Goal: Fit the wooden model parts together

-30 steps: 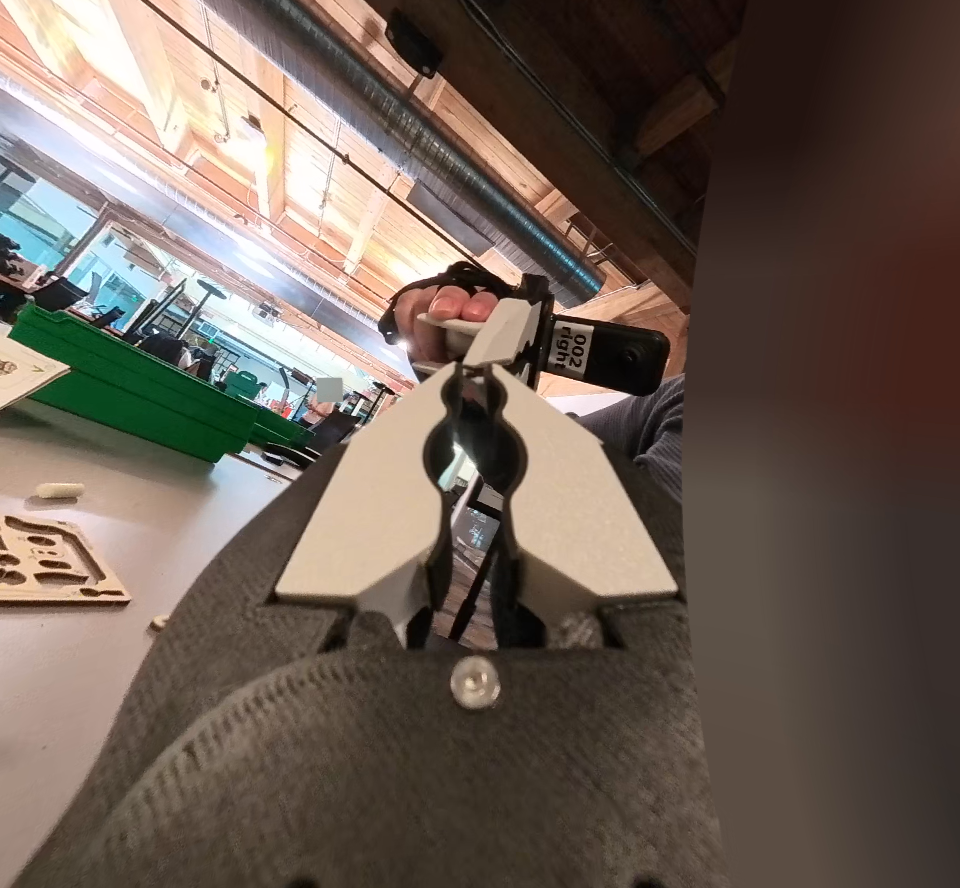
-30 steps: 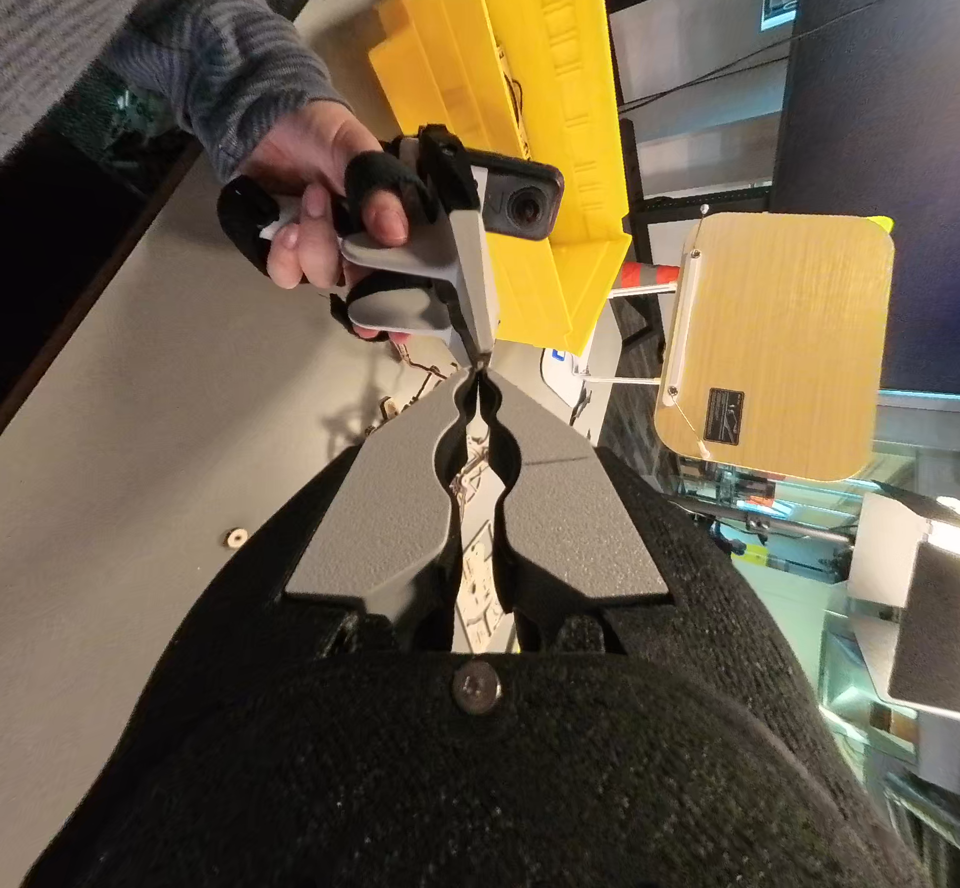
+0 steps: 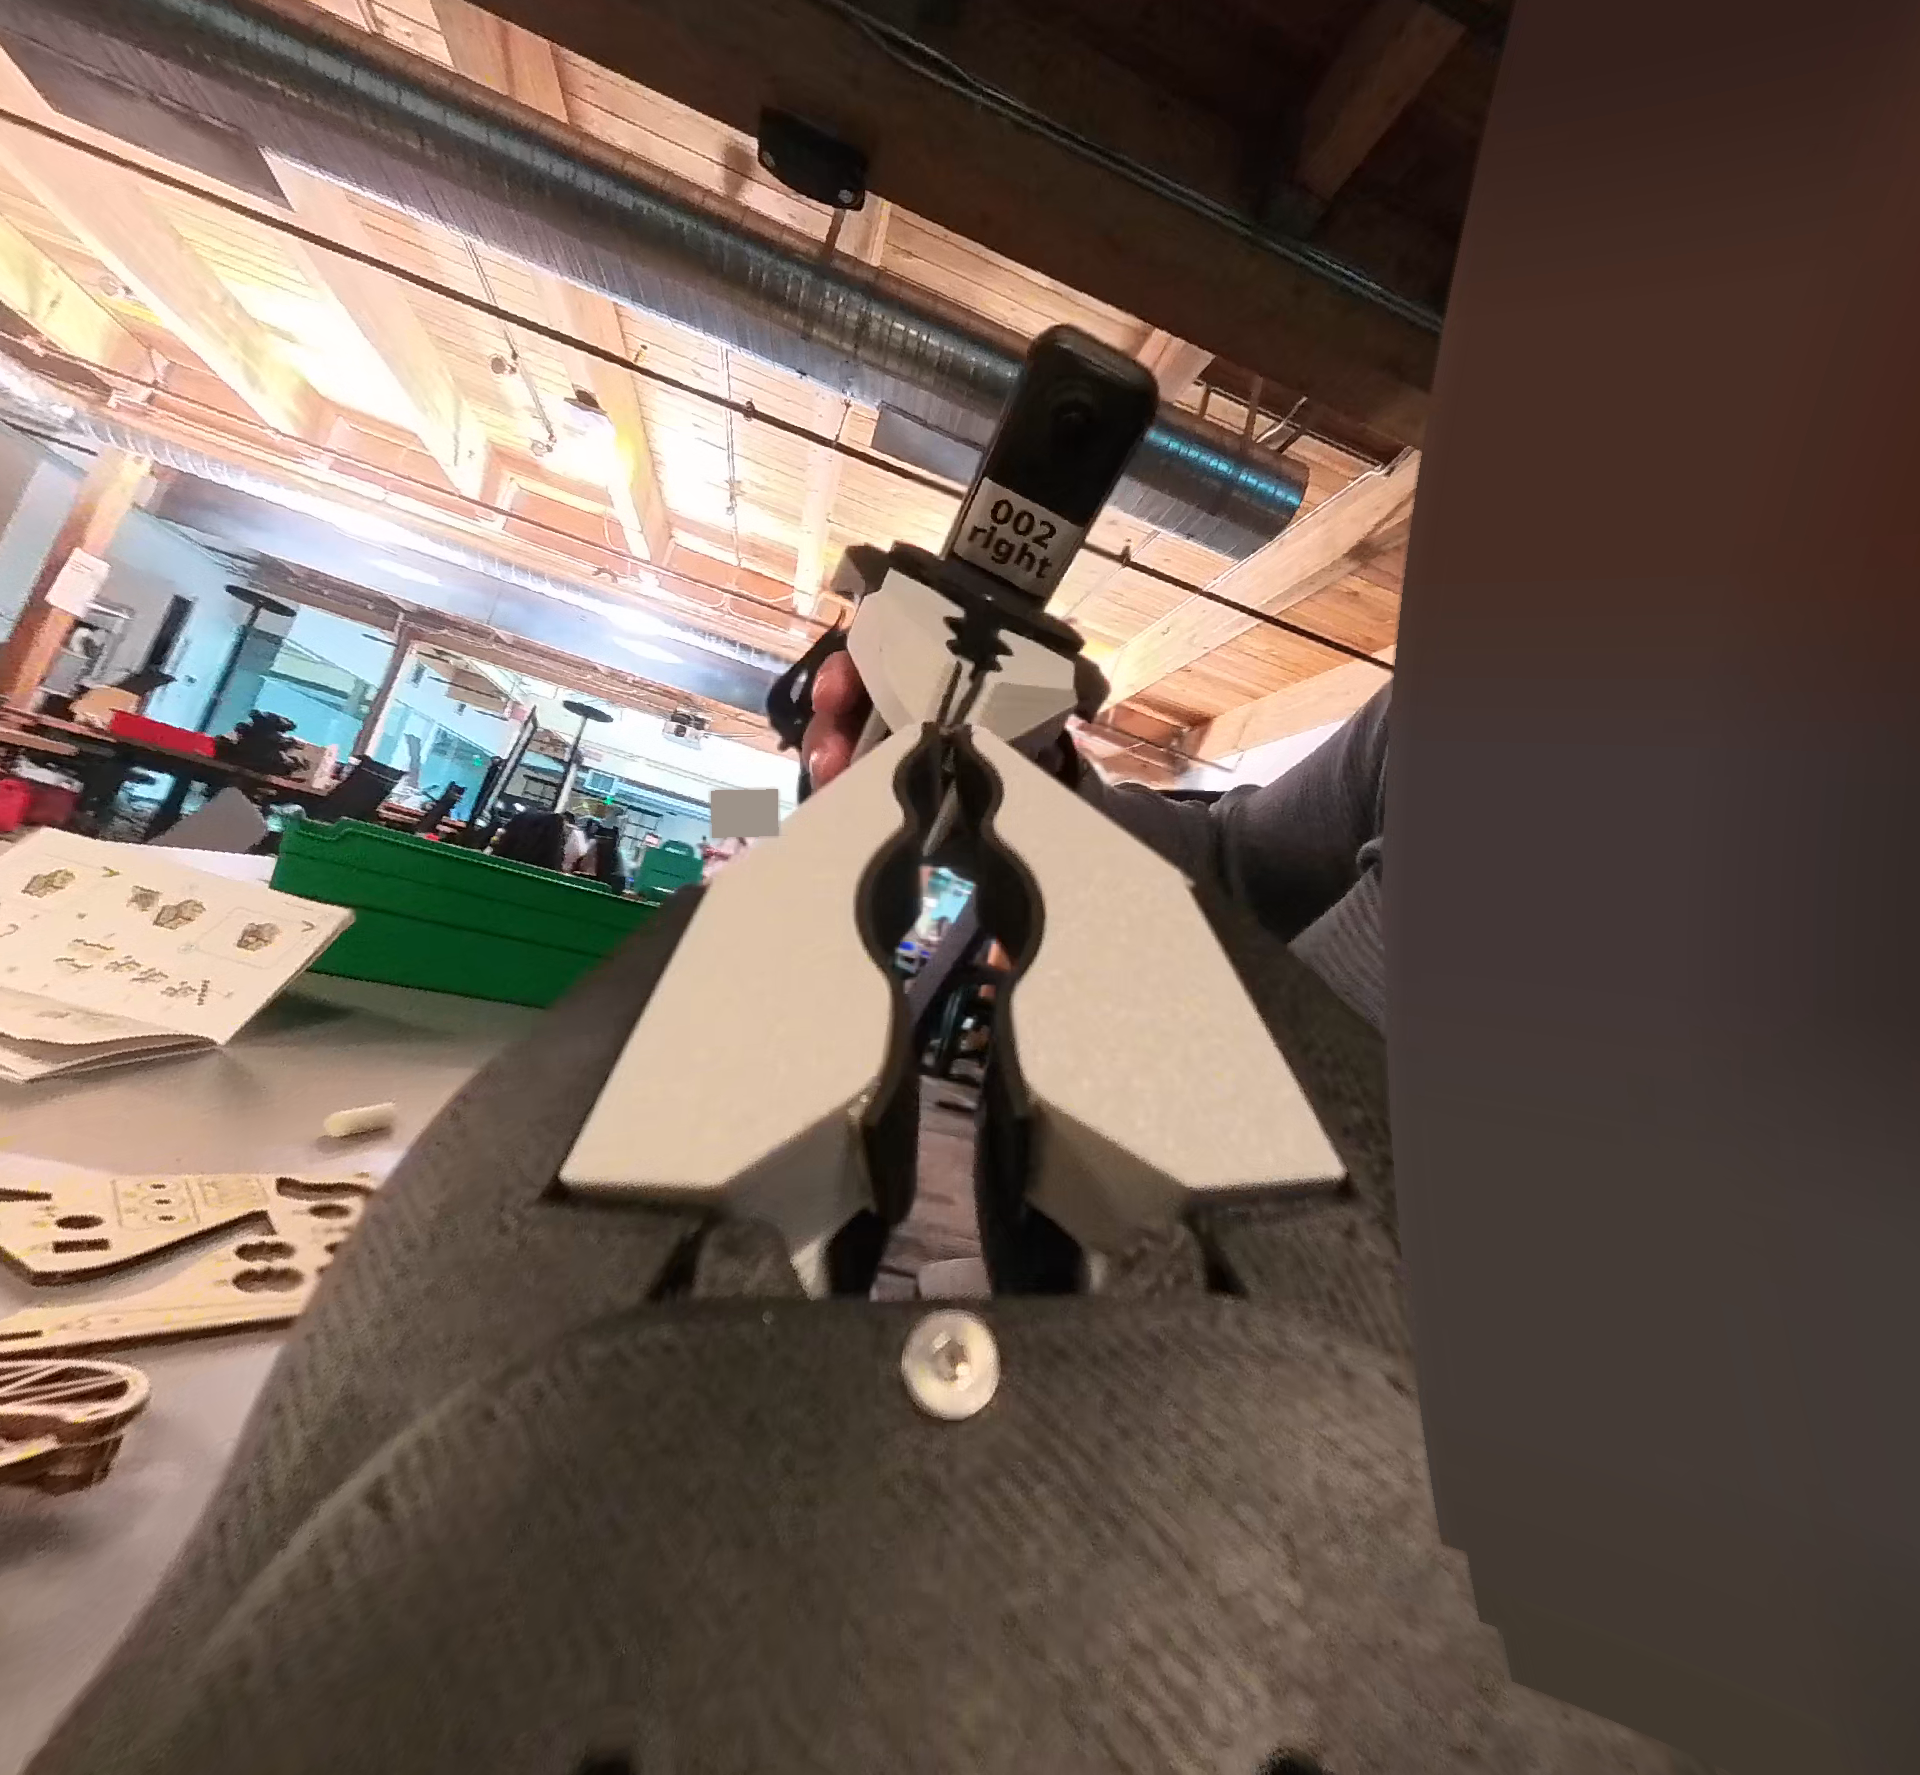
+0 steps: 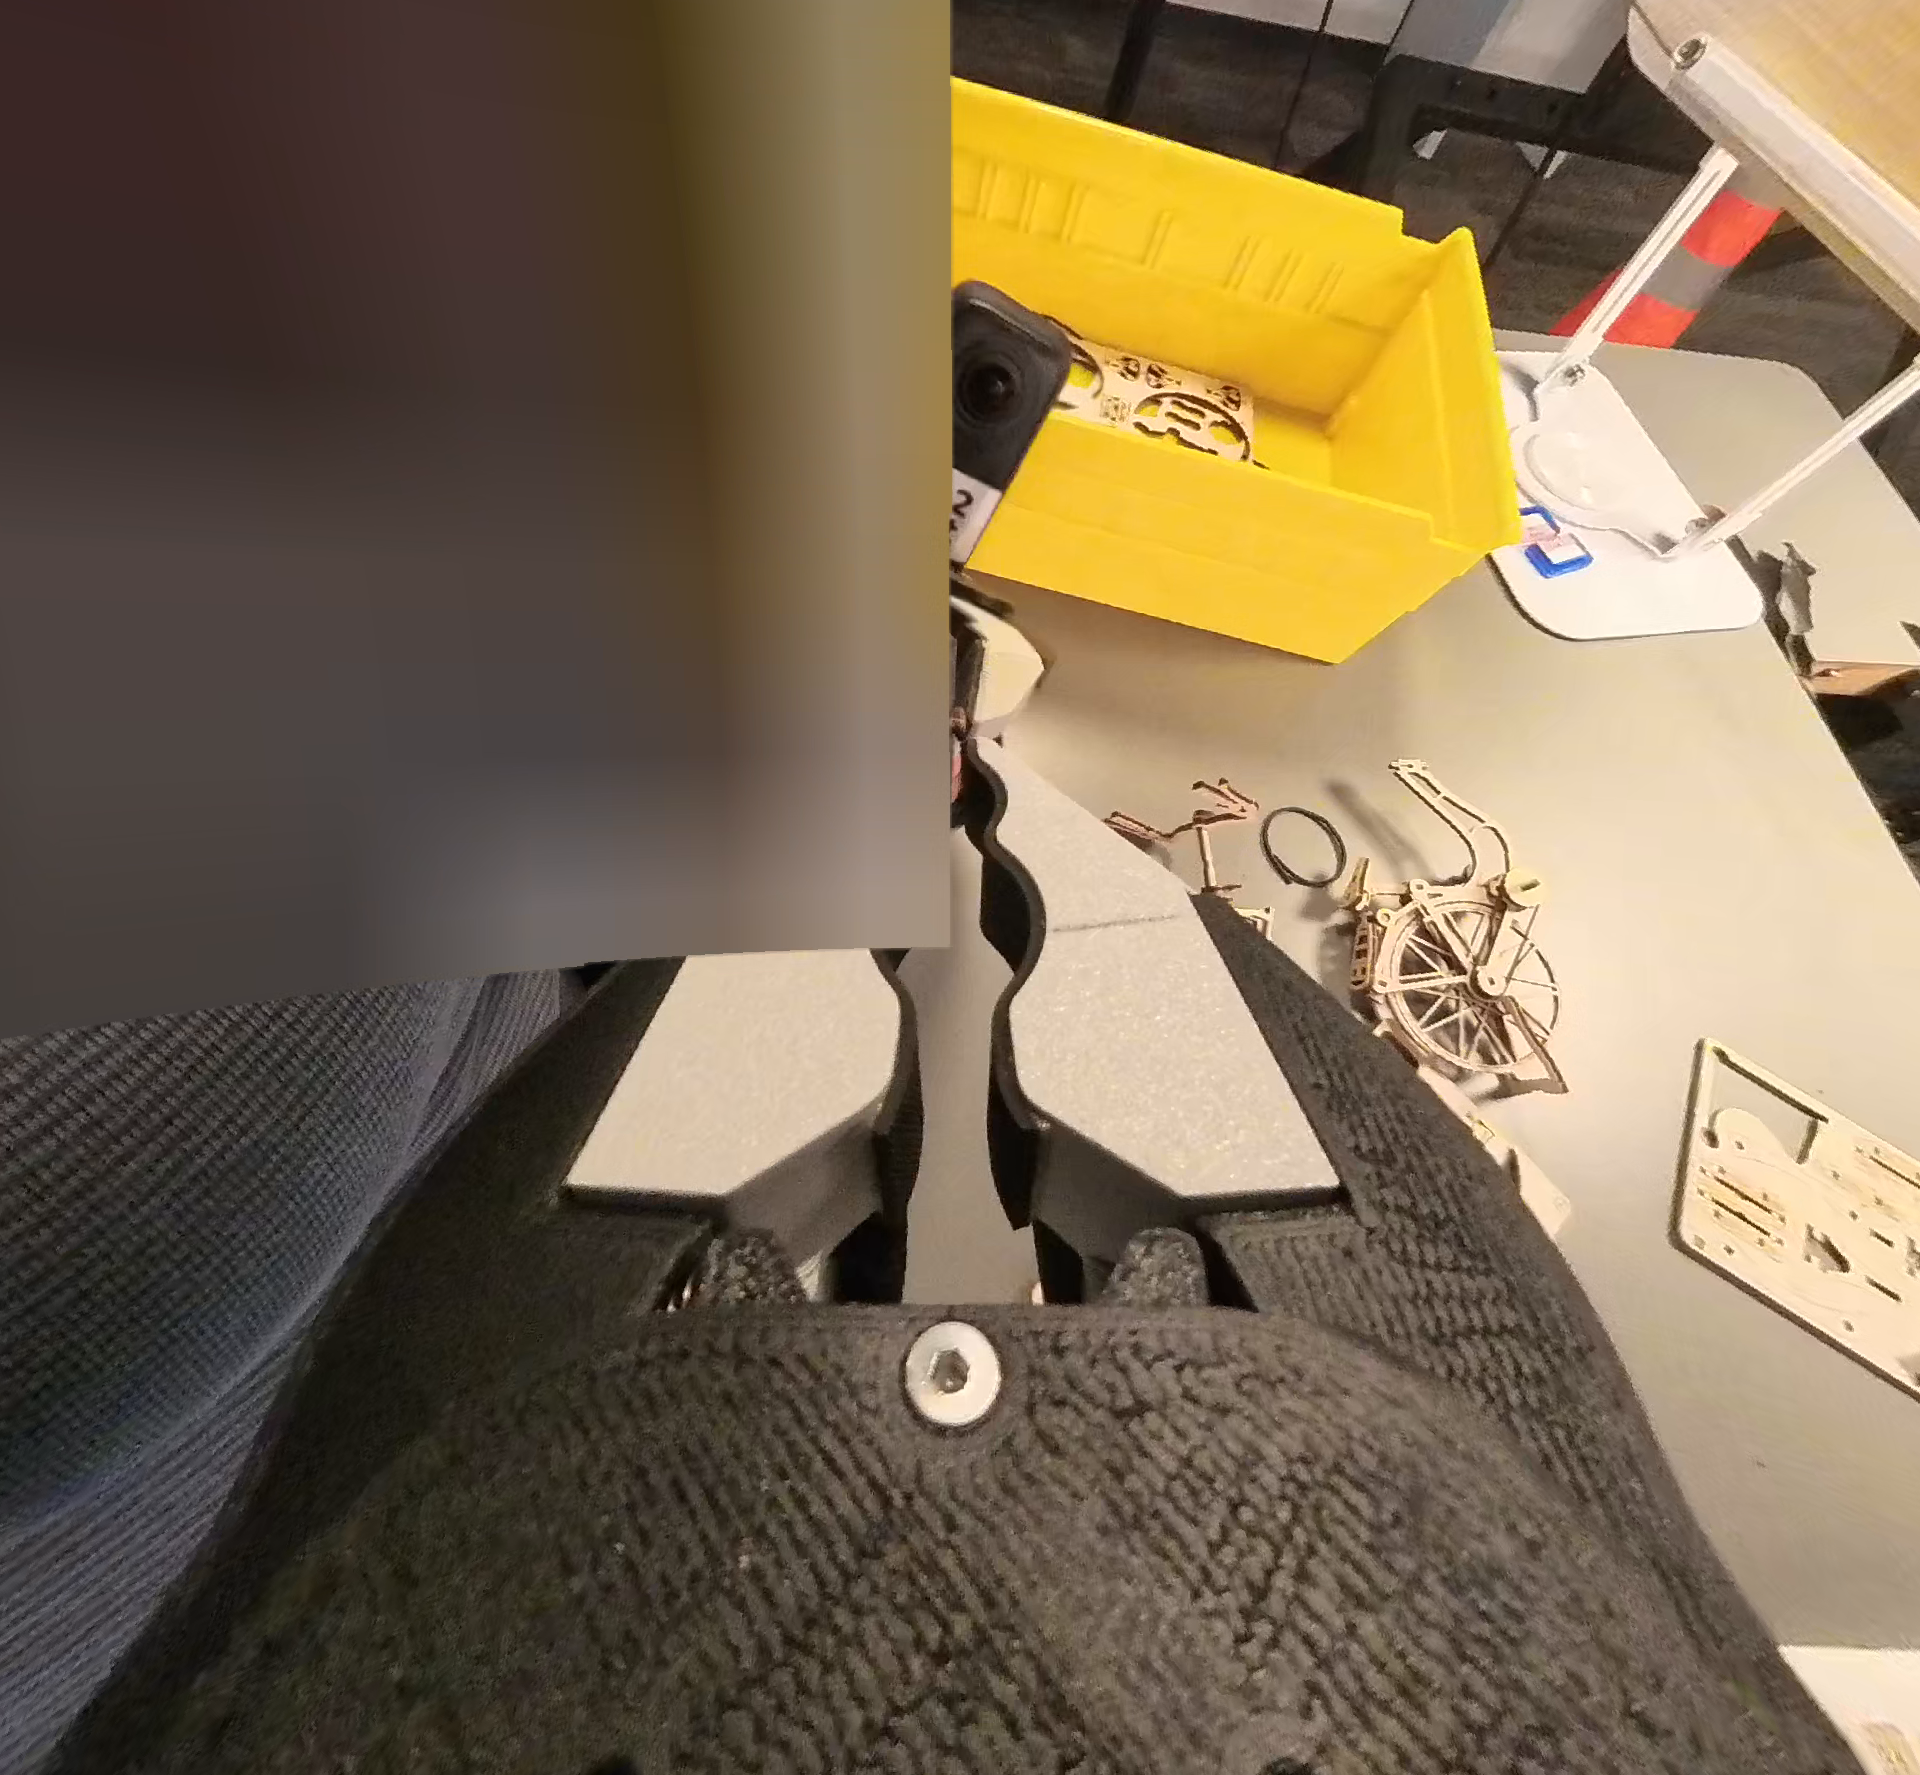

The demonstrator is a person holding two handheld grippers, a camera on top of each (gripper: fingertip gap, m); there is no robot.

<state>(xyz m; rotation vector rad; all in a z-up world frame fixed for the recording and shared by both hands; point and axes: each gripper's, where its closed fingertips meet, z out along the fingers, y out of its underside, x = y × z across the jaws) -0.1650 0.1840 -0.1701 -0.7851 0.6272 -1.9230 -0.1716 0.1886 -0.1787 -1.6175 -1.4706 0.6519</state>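
In the left wrist view my left gripper [image 3: 951, 743] is shut, tip to tip with my right gripper [image 3: 971, 681], which points back at it with its jaws shut too. A thin pale wooden sliver [image 3: 943, 806] runs between the two tips and looks pinched by both. In the right wrist view my right gripper [image 4: 971, 754] is half hidden by a blur patch, with the left gripper [image 4: 1003, 676] right at its tip. A part-built wooden bicycle model [image 4: 1455, 977] lies on the grey table [image 4: 1558, 738], with a black rubber ring [image 4: 1302, 847] and small loose wooden parts [image 4: 1195, 821] beside it.
A yellow bin [image 4: 1299, 530] with a punched wooden sheet [image 4: 1164, 395] inside stands behind. Another wooden sheet [image 4: 1808, 1206] lies at the right, near a white lamp base [image 4: 1621, 520]. Wooden sheets [image 3: 177, 1237], an instruction booklet [image 3: 135, 956] and green trays [image 3: 457, 904] are on the left. The grippers are tip to tip, or close to it.
Both grippers have turned while staying tip to tip. The right gripper has rolled from sideways to upright, and its view now looks down onto the table with the bicycle model.
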